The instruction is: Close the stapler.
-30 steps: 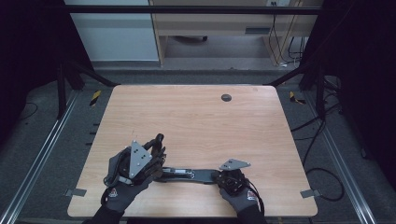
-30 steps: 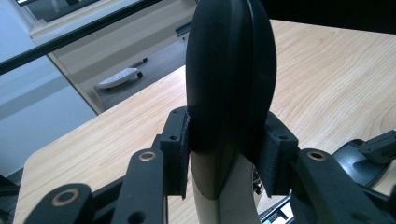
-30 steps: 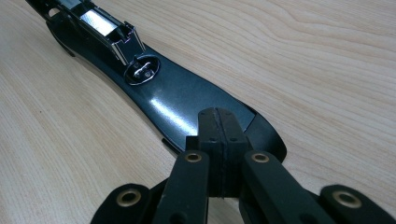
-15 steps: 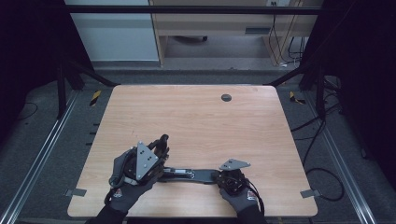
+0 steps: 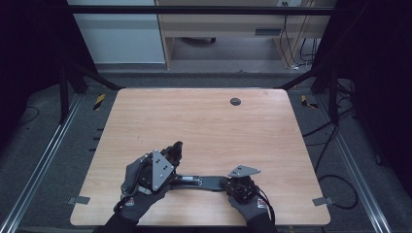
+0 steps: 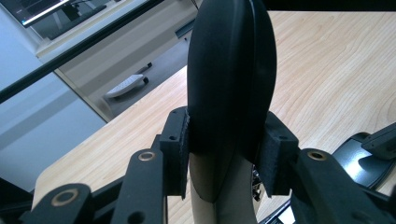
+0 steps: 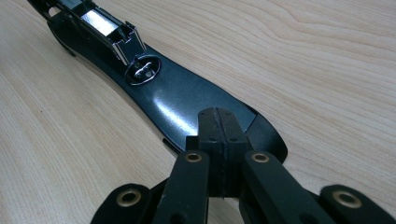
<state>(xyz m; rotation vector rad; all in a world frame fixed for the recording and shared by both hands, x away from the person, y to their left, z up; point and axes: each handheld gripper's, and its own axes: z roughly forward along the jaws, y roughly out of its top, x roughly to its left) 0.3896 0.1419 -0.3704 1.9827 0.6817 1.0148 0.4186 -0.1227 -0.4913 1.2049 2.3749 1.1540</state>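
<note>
While the stapler (image 5: 194, 181) lay opened flat near the front edge of the worktop (image 5: 204, 126), the right hand-held gripper (image 7: 218, 135) pressed its shut jaws on the base end, likely pinning it. The left hand-held gripper (image 5: 170, 153) clamped the black top arm (image 6: 231, 93), tilting it up, probably to expose the staple channel (image 7: 100, 23).

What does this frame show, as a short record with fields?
Object: stapler, opened out on the table
Left tongs: clamped on the stapler's raised lid
Right tongs: shut, tips resting on the end of the base
Staple channel: exposed, lying along the base
</note>
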